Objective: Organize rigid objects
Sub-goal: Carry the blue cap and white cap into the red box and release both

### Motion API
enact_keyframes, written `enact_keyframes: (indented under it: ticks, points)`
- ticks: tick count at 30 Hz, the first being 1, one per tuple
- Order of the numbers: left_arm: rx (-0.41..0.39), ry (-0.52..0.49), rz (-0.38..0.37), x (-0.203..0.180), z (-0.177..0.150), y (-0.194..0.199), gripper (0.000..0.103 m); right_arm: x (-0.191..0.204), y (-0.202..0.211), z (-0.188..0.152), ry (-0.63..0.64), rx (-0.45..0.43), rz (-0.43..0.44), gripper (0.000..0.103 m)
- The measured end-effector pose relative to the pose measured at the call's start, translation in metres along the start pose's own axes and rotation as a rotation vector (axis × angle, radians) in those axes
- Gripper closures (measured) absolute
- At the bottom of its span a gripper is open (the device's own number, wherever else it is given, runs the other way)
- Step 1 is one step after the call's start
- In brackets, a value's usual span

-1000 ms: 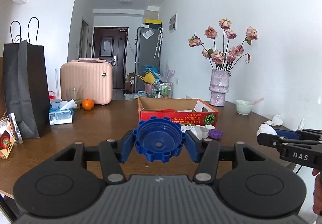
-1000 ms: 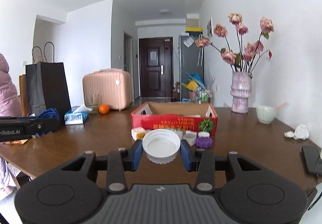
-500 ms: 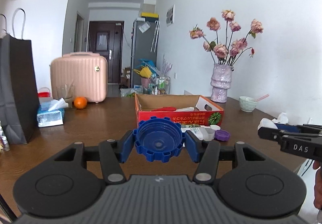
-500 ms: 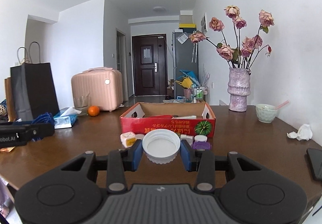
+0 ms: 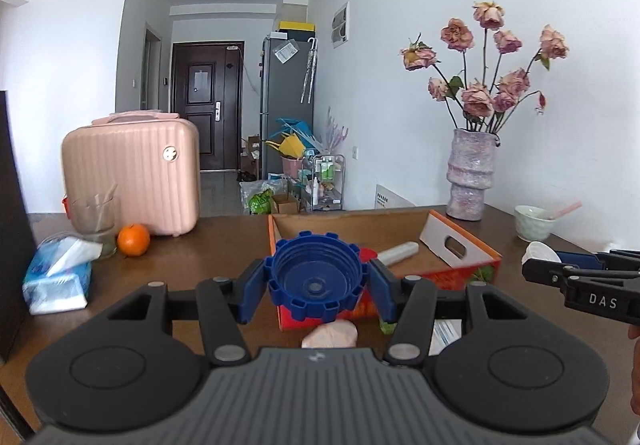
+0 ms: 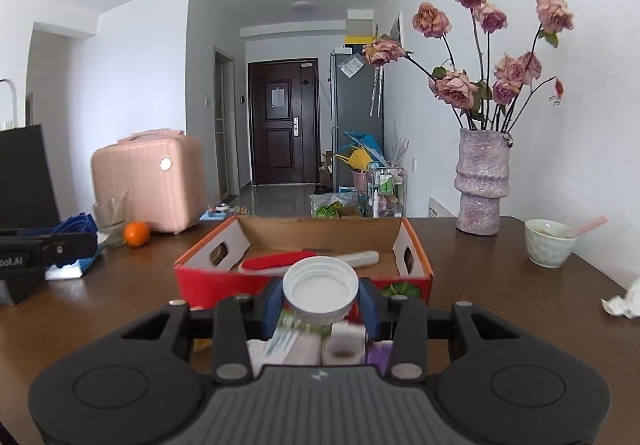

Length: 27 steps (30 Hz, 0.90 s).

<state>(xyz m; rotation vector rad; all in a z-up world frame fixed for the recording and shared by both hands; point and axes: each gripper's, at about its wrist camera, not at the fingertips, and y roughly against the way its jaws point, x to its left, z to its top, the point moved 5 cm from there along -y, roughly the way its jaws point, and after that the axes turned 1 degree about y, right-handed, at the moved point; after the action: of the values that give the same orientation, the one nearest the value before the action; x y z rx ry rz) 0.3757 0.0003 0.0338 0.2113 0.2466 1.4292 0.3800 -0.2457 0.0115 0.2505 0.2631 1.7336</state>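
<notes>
My left gripper (image 5: 316,285) is shut on a large blue ridged cap (image 5: 316,277), held above the near edge of the red cardboard box (image 5: 476,265). My right gripper (image 6: 320,295) is shut on a white screw cap (image 6: 320,287), just short of the same box (image 6: 208,285). Inside the box lie a red flat item (image 6: 276,261) and a pale cylinder (image 6: 360,257). Several small loose items (image 6: 344,345) lie on the table under my right gripper. A pale pink object (image 5: 330,333) lies under my left gripper. The right gripper shows at the right edge of the left wrist view (image 5: 584,281).
A vase of dried roses (image 6: 482,181), a small bowl with a spoon (image 6: 550,243) and crumpled tissue (image 6: 624,301) stand to the right. A pink suitcase (image 5: 132,173), an orange (image 5: 133,239), a glass (image 5: 94,221), a tissue pack (image 5: 56,277) and a black bag (image 5: 12,225) are to the left.
Both grippers have moved forward toward the red box, each still holding its cap. The box now looms larger and the loose items have slid under the fingers.
</notes>
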Motion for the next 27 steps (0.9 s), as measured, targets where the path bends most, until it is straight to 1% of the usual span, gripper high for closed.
enact_keyframes:
  ticks: [3, 7, 8, 10, 13, 15, 16, 17, 19, 21, 22, 23, 24, 25, 26, 27]
  points:
    - [-0.015, -0.013, 0.002, 0.002, 0.016, -0.034, 0.048, -0.009, -0.036, 0.013, -0.022, -0.003, 0.023, 0.064]
    - [-0.048, -0.083, 0.019, -0.001, 0.041, -0.089, 0.048, -0.018, -0.095, 0.029, -0.036, 0.0, 0.049, 0.063]
    - [-0.049, -0.085, 0.032, -0.001, 0.047, -0.102, 0.048, -0.019, -0.11, 0.033, -0.049, 0.005, 0.061, 0.063]
    - [-0.056, -0.078, 0.029, 0.0, 0.058, -0.132, 0.048, -0.025, -0.141, 0.04, -0.079, 0.007, 0.075, 0.063]
    - [-0.045, -0.058, 0.041, 0.0, 0.069, -0.178, 0.048, -0.033, -0.191, 0.052, -0.081, 0.012, 0.055, 0.063]
    - [-0.026, -0.051, 0.046, 0.001, 0.072, -0.207, 0.048, -0.038, -0.225, 0.059, -0.087, 0.035, 0.046, 0.063]
    - [-0.007, -0.049, 0.049, 0.003, 0.071, -0.223, 0.048, -0.041, -0.243, 0.061, -0.089, 0.056, 0.052, 0.063]
    - [0.029, -0.041, 0.062, 0.006, 0.07, -0.242, 0.048, -0.043, -0.257, 0.064, -0.09, 0.077, 0.055, 0.063]
    - [0.144, -0.043, 0.039, 0.008, 0.063, -0.279, 0.047, -0.048, -0.289, 0.066, -0.082, 0.142, 0.056, 0.063]
    - [0.283, -0.041, 0.012, 0.011, 0.05, -0.315, 0.047, -0.053, -0.318, 0.066, -0.094, 0.219, 0.078, 0.063]
    - [0.338, -0.022, 0.003, 0.014, 0.043, -0.329, 0.047, -0.055, -0.332, 0.065, -0.109, 0.259, 0.098, 0.063]
    - [0.376, -0.011, 0.009, 0.016, 0.036, -0.339, 0.047, -0.055, -0.345, 0.064, -0.112, 0.3, 0.115, 0.063]
    - [0.432, -0.008, 0.009, 0.017, 0.032, -0.345, 0.047, -0.054, -0.359, 0.063, -0.105, 0.348, 0.132, 0.062]
    - [0.455, -0.002, -0.009, 0.017, 0.031, -0.347, 0.039, -0.053, -0.372, 0.059, -0.096, 0.399, 0.144, 0.059]
    - [0.445, -0.005, -0.041, 0.016, 0.031, -0.346, 0.031, -0.052, -0.384, 0.053, -0.093, 0.465, 0.151, 0.054]
    - [0.434, -0.016, -0.052, 0.014, 0.032, -0.344, 0.019, -0.052, -0.391, 0.049, -0.096, 0.511, 0.147, 0.046]
